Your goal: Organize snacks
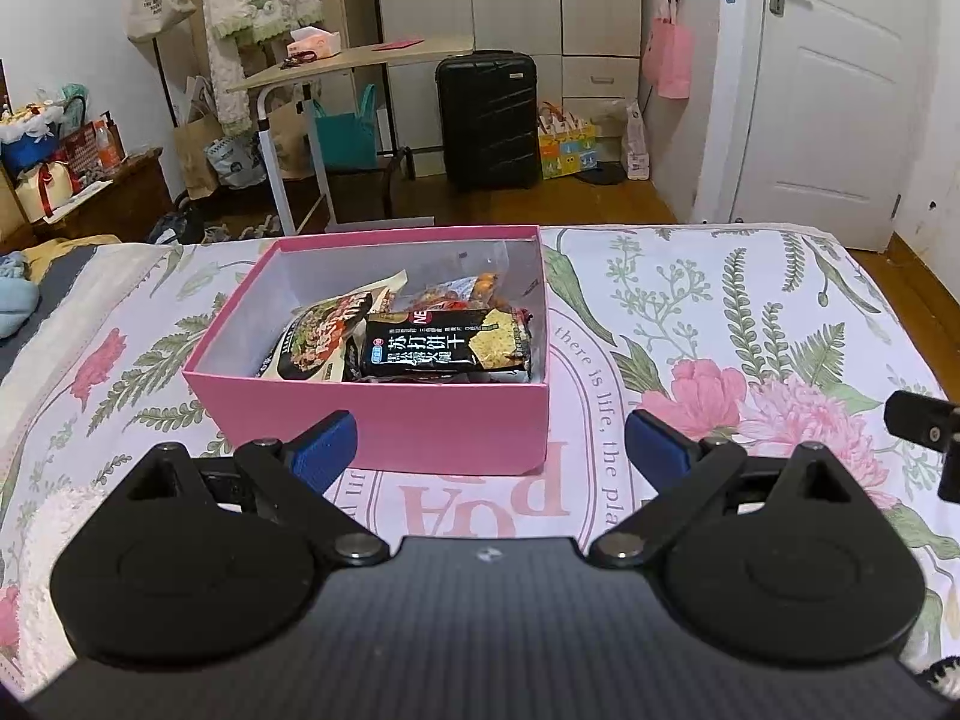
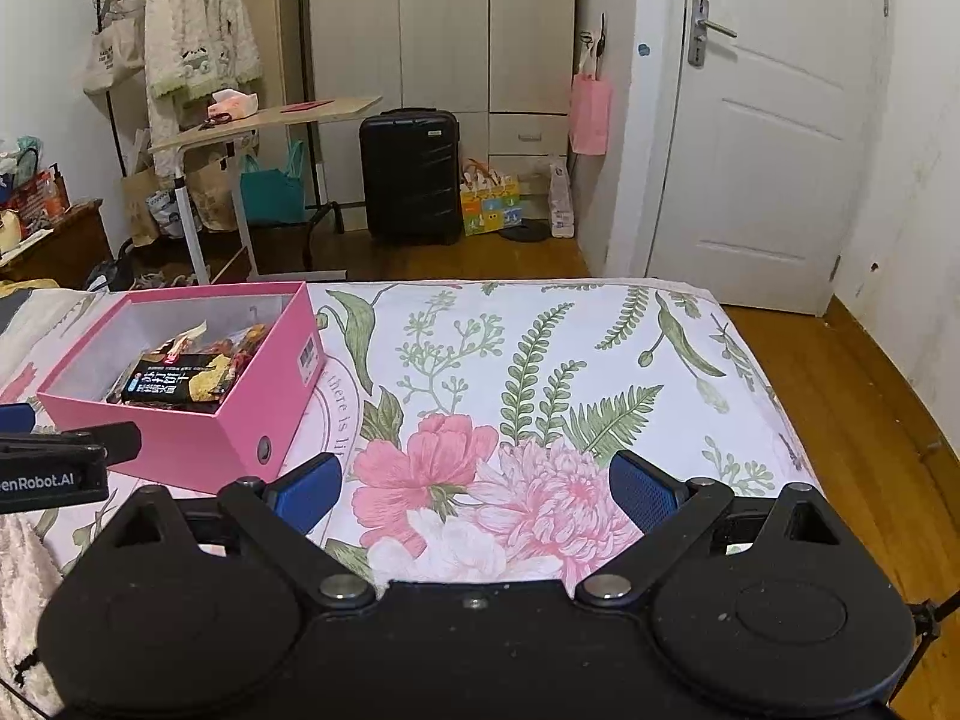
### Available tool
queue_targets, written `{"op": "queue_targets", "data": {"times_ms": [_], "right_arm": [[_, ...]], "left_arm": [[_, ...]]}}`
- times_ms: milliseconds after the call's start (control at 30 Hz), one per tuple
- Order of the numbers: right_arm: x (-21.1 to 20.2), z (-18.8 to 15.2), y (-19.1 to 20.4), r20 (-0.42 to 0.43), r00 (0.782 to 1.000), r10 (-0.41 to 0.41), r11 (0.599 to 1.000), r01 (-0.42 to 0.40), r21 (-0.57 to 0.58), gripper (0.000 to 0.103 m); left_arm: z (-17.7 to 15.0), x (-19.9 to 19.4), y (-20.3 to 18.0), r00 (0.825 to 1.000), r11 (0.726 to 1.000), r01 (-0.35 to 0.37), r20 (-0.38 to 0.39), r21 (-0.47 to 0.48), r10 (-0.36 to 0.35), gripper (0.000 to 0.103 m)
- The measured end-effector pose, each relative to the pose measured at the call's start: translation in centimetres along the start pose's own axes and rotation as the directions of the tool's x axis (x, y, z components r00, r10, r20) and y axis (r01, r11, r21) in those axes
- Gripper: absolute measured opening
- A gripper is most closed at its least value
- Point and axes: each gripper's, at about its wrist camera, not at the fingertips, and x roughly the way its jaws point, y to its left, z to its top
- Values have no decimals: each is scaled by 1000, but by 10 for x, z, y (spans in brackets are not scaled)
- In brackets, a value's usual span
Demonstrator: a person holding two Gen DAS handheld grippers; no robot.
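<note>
A pink box (image 1: 384, 420) sits on the floral bedspread (image 1: 750, 330) and holds several snack packets. A black cracker packet (image 1: 447, 342) lies on top, a noodle packet (image 1: 324, 339) to its left, orange-red wrapped snacks (image 1: 462, 294) behind. My left gripper (image 1: 489, 450) is open and empty, just in front of the box's near wall. In the right wrist view the box (image 2: 210, 426) is at the left with the cracker packet (image 2: 180, 387) inside. My right gripper (image 2: 474, 495) is open and empty over the flower print, right of the box.
The bed's far edge (image 2: 540, 283) drops to a wooden floor (image 2: 840, 390). Beyond stand a black suitcase (image 1: 487, 120), a rolling side table (image 1: 336, 63), a wardrobe (image 2: 444, 24) and a white door (image 2: 762, 138). The left gripper's body (image 2: 54, 468) shows at the right view's left edge.
</note>
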Motion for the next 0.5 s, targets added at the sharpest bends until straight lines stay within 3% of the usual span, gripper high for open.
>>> {"op": "queue_targets", "data": {"times_ms": [500], "right_arm": [[3, -5, -1, -8, 1000, -31, 1000, 31, 1, 98]], "left_arm": [[1, -3, 2, 1000, 1000, -14, 17, -4, 14, 99]]}}
